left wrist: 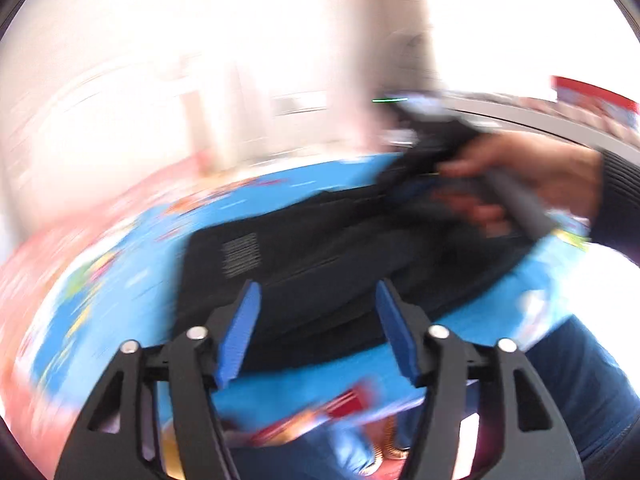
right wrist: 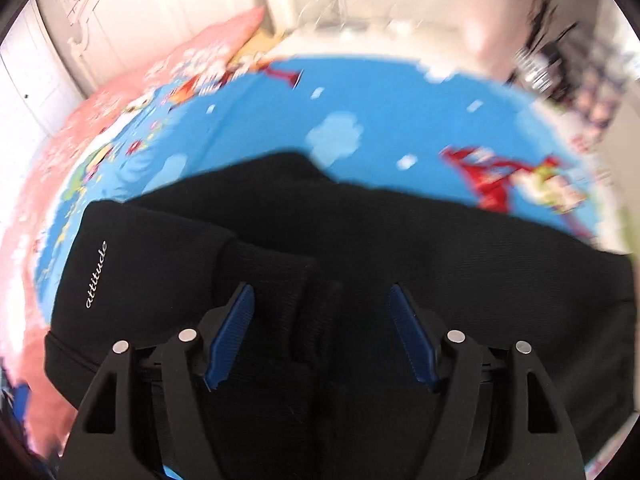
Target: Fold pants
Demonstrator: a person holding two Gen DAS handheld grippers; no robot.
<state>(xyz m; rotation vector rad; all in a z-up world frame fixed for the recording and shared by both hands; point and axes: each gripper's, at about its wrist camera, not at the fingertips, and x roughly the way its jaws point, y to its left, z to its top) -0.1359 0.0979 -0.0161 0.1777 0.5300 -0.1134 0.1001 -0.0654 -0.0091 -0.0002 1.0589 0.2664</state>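
Hovering with jaws wide and holding nothing, the left tool point(left wrist: 318, 328) and right tool point(right wrist: 322, 334) tilt down over black pants point(right wrist: 360, 248) bunched on the blue bed point(right wrist: 400, 96), near its front edge.

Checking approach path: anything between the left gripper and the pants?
Nothing visible. The left gripper is open, with only the black pants ahead on the blue sheet. The view is motion-blurred, so small obstacles could be missed.

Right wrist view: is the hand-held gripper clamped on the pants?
No, the right hand-held gripper stands open, its blue pads spread wide apart over the black pants with nothing pinched between them.
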